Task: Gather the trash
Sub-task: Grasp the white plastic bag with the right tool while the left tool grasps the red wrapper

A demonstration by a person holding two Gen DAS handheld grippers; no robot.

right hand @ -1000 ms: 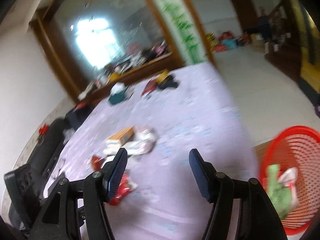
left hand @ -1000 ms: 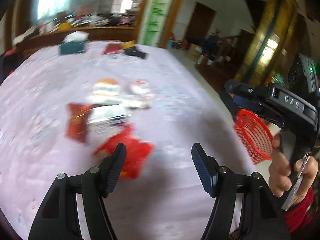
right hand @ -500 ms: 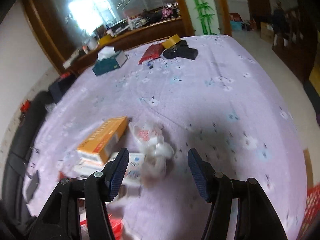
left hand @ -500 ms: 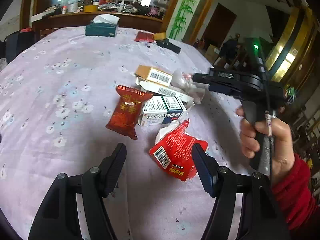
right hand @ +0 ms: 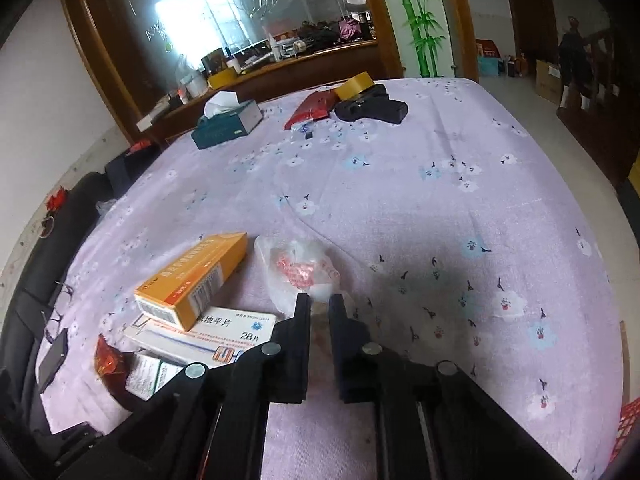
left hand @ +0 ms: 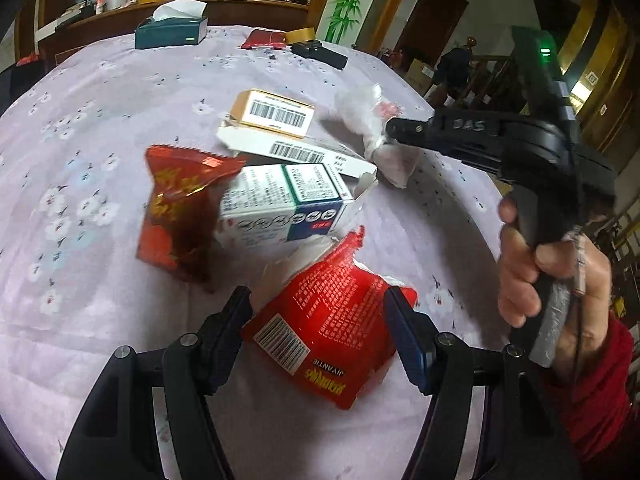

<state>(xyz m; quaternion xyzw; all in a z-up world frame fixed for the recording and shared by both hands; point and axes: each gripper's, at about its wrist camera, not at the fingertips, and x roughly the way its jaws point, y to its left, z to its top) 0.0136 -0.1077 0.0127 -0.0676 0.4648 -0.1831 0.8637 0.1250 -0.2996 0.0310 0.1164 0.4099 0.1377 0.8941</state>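
A red snack packet (left hand: 324,344) lies on the purple flowered tablecloth (left hand: 100,128), between the fingers of my open left gripper (left hand: 320,320); its pads stand at the packet's sides without squeezing it. Behind it lie a dark red wrapper (left hand: 176,216), a white and green box (left hand: 280,200), a flat white box (left hand: 296,148) and an orange box (left hand: 272,114). My right gripper (right hand: 319,300) is shut on the near end of a crumpled clear plastic bag (right hand: 296,268). The left wrist view shows that right gripper (left hand: 394,128) pinching the bag (left hand: 366,116).
At the table's far end sit a green tissue box (right hand: 226,124), a tape roll (right hand: 354,84), a black object (right hand: 372,108) and a red packet (right hand: 312,108). A red basket's rim (right hand: 628,420) shows beyond the table's right edge. A hand in a red sleeve (left hand: 536,280) holds the right gripper.
My left gripper has come down and forward until the red packet lies between its fingers. My right gripper swung from the basket to the table and shut on the plastic bag.
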